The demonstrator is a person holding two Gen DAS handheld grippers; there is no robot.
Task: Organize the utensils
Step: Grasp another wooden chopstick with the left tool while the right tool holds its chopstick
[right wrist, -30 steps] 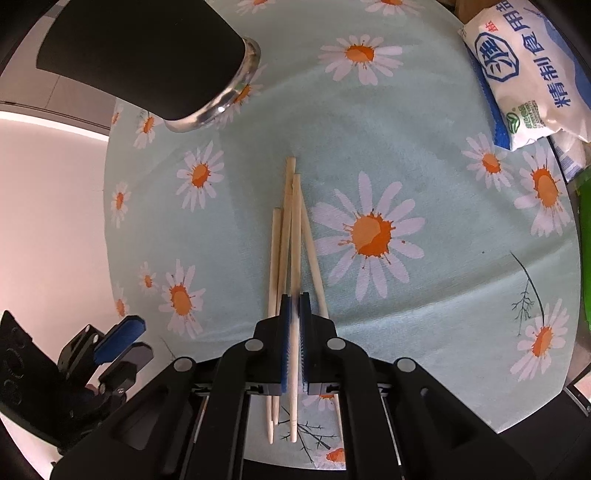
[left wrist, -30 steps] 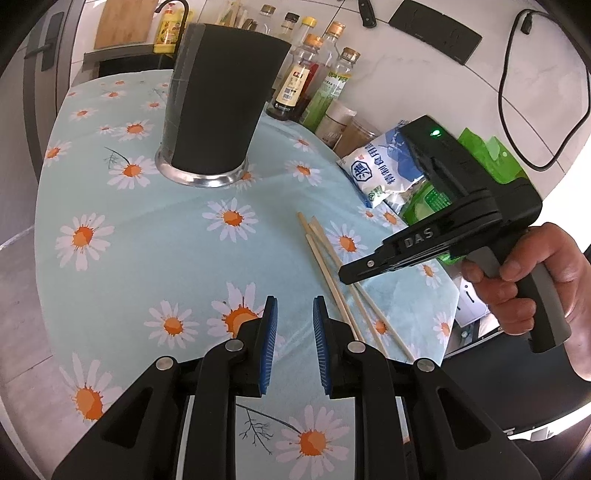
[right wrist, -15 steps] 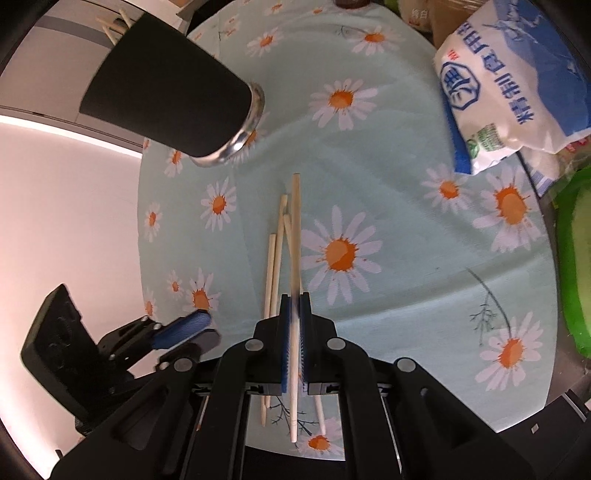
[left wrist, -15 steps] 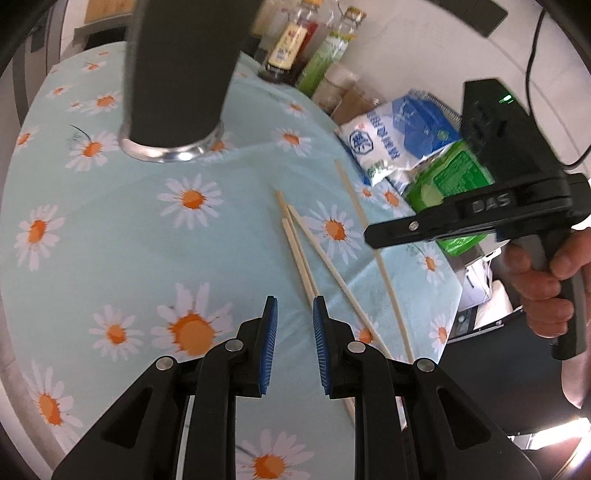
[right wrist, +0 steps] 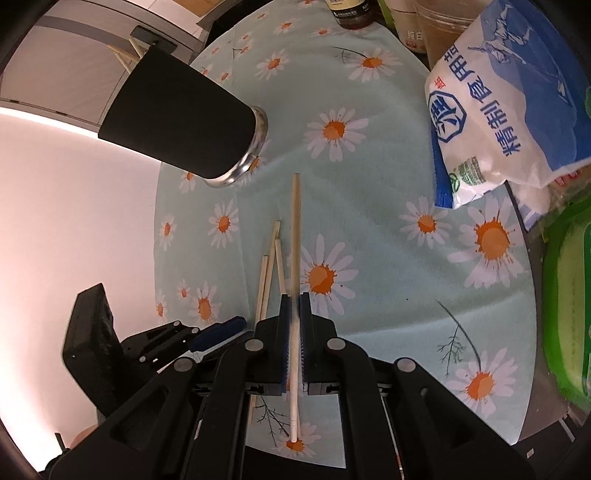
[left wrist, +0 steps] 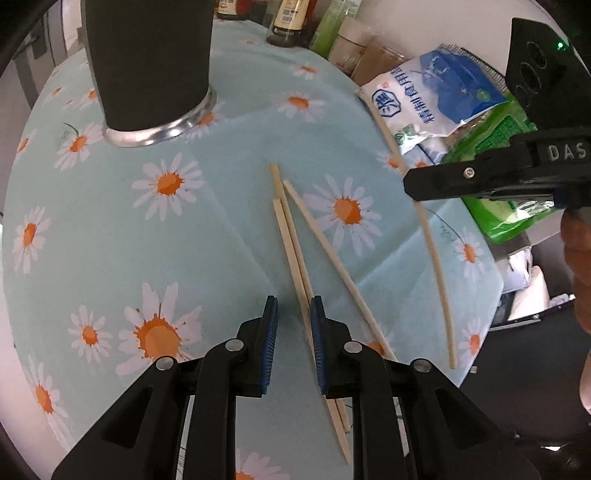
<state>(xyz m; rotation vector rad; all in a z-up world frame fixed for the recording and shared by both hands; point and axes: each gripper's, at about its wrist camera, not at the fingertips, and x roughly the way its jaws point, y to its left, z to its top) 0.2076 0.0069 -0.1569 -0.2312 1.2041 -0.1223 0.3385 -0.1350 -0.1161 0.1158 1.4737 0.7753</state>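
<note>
My right gripper (right wrist: 294, 306) is shut on one wooden chopstick (right wrist: 295, 236) and holds it lifted above the table; that chopstick also shows in the left wrist view (left wrist: 432, 243) under the right gripper (left wrist: 413, 184). Three more chopsticks (left wrist: 295, 251) lie on the daisy tablecloth (left wrist: 229, 229); they also show in the right wrist view (right wrist: 271, 262). My left gripper (left wrist: 293, 317) is open and empty, low over the near ends of two of them. A black utensil cup (left wrist: 147, 62) with a metal base stands at the far left, also in the right wrist view (right wrist: 181, 122).
A blue-and-white salt bag (left wrist: 436, 96) and a green packet (left wrist: 506, 177) lie at the right. Sauce bottles and jars (left wrist: 295, 22) stand at the back. The table's front edge (right wrist: 369, 450) is near.
My right gripper has lifted one chopstick off the pile and raised it. My left gripper has moved forward and down toward the remaining chopsticks and has opened wider.
</note>
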